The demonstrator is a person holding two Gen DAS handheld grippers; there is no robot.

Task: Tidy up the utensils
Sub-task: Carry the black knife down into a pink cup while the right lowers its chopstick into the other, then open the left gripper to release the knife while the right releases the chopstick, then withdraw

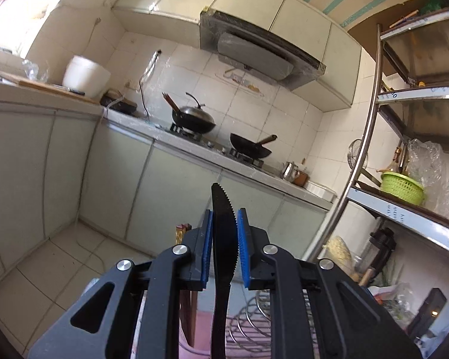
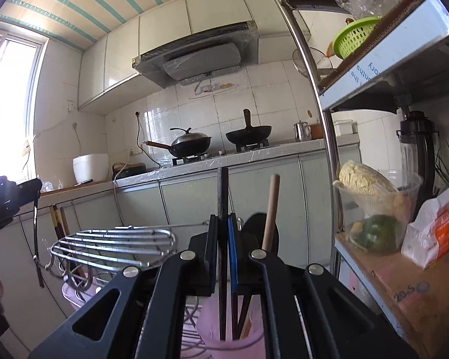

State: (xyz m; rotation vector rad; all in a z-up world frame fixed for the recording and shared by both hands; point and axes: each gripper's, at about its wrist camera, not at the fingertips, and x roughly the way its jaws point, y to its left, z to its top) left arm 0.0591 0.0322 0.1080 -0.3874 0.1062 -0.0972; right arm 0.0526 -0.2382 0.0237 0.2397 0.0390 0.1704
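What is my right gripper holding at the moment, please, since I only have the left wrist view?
Observer: The right gripper is shut on dark chopsticks, upright between its pads.
Operator: Thank you. Where do their lower ends go?
Observer: Into a pink holder directly below that gripper.
Operator: Is anything else in that holder?
Observer: Yes, a spatula with a wooden handle stands in it, just right of the chopsticks.

Matt black plastic knife; shiny metal wire rack.
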